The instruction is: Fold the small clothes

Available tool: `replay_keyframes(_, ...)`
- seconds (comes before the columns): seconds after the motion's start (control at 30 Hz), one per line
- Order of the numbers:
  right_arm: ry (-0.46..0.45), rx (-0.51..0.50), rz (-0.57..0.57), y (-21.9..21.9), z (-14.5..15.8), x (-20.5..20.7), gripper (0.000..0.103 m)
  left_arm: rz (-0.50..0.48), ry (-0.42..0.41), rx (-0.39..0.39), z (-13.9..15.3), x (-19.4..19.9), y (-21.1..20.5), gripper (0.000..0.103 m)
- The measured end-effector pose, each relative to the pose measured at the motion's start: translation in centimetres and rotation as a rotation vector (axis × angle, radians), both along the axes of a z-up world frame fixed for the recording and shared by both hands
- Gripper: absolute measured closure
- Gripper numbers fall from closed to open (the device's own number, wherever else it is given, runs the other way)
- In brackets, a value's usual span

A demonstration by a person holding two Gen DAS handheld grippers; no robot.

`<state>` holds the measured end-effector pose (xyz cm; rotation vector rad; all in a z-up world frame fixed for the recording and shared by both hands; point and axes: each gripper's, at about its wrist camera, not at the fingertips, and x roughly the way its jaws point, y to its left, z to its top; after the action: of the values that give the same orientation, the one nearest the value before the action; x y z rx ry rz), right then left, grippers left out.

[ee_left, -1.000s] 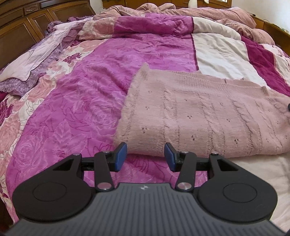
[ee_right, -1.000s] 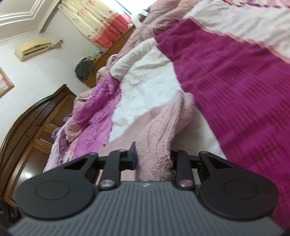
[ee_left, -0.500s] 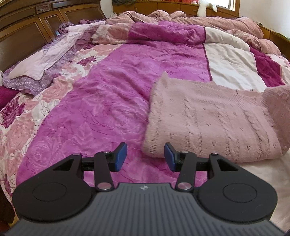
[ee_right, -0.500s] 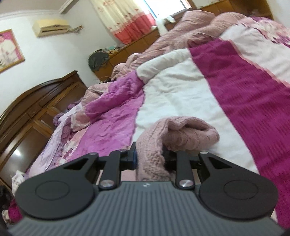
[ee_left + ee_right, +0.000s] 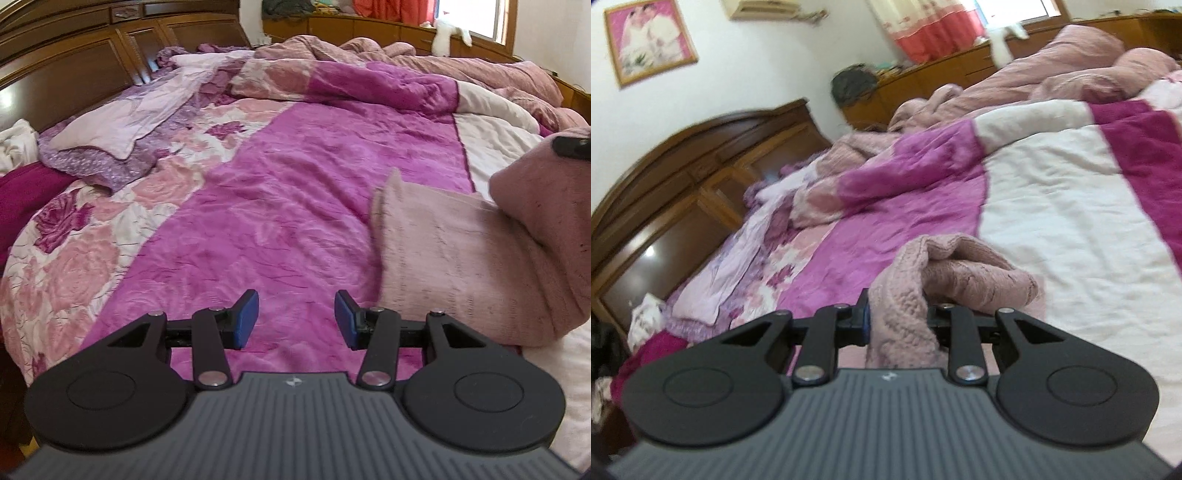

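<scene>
Pink knit sweater (image 5: pixel 461 258) lies on the bed, on the magenta quilt (image 5: pixel 288 206), to the right of the left gripper (image 5: pixel 296 320). Left gripper's fingers (image 5: pixel 245 319) are spread, nothing between them, held low over the quilt just beside the sweater's near left corner, not touching it. The sweater's right part is lifted off the bed in a bulging fold (image 5: pixel 546 184); a bit of the right gripper's black finger shows at its top at the frame edge.

Right wrist view: right gripper (image 5: pixel 899 321) pinches a bunched edge of the sweater (image 5: pixel 942 280) between its fingers, the fabric filling the gap and draping forward over the white patch of the quilt (image 5: pixel 1071 221). This view is blurry.

Wooden headboard (image 5: pixel 92 55) at the far left, lilac pillow (image 5: pixel 122 122) in front of it, rumpled pink blanket (image 5: pixel 424 55) at the back.
</scene>
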<state>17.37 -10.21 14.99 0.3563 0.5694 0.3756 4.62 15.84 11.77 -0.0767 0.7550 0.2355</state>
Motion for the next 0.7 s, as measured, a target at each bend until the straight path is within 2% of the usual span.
replay_keyframes(0.33,0.133,-0.178,0.097,9.2,-6.6,1.6,0.077,0.059,0.023,-0.02,-1.2,-0.9,3.3,0.049)
replay_keyframes(0.6,0.076,-0.293,0.104,11.8,-5.3,0.3,0.077,0.067,0.02,-0.04,-1.8,-1.1,4.3,0.049)
replay_keyframes(0.7,0.098,-0.347,0.138,12.9,-6.0,0.3,0.074,0.069,0.013,-0.05,-1.7,-1.2,4.5,0.049)
